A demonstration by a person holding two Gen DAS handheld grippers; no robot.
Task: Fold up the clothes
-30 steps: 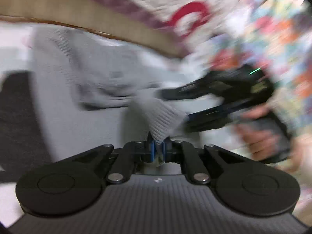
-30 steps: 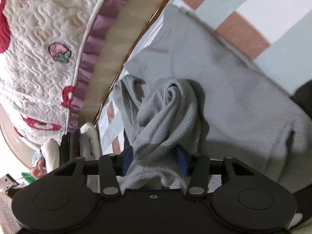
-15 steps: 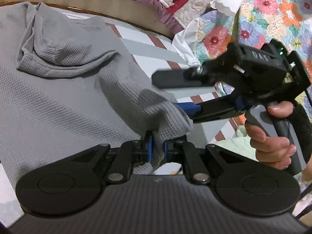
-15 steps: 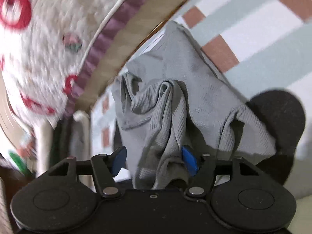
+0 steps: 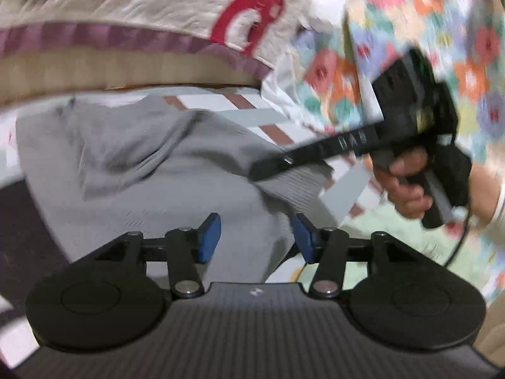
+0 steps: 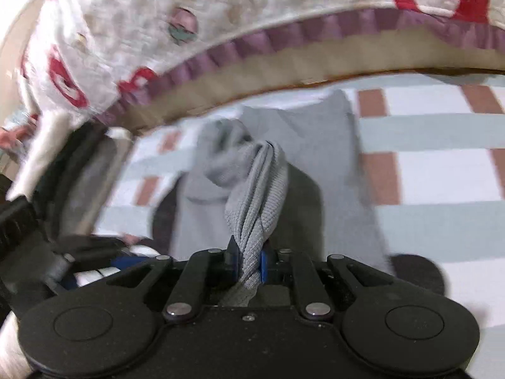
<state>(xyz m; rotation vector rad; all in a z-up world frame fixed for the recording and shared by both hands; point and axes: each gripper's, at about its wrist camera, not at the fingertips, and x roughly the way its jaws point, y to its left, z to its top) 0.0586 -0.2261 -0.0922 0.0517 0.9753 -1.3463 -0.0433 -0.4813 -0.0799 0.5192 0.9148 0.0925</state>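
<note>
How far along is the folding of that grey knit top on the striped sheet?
Early stage. Done: the grey waffle-knit top lies spread on the striped bed sheet, though one end is bunched. In hand: the right gripper is closing on a twisted bunch of its fabric, while the left gripper is opening, its blue fingers clear of the cloth. Left: no neat fold shows yet.

sweater point(image 6: 252, 189) grey | sheet point(image 6: 442, 132) white-grey-brown checked | quilt point(image 5: 442, 15) floral
</note>
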